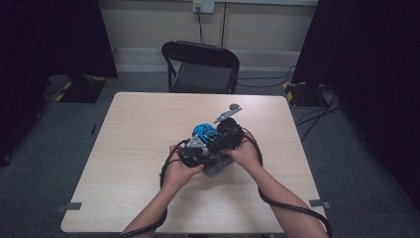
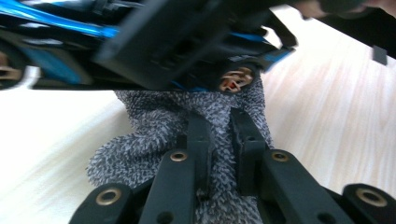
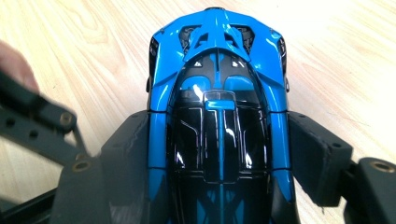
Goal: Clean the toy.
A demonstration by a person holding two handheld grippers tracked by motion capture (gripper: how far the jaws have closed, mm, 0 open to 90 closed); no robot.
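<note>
Left gripper (image 2: 219, 140) low at table centre, jaws pinched tight on grey speckled cloth (image 2: 154, 135), cloth pressed under toy car's underside. Right gripper (image 3: 219, 154) just beside it, jaws clamped on flanks of blue-and-black toy car (image 3: 219, 93), car lifted slightly above wooden table (image 1: 138, 148).

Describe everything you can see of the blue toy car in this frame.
The glossy blue and black toy sports car looks like hard plastic or painted metal, with a dark glazed cabin, a blue centre stripe and vented bodywork at one end. The right tool clamps it by both flanks, holding it above the pale wooden table. From the left tool, which is shut on a speckled grey knit cloth, the car's dark underside is seen with the cloth against it.
</note>
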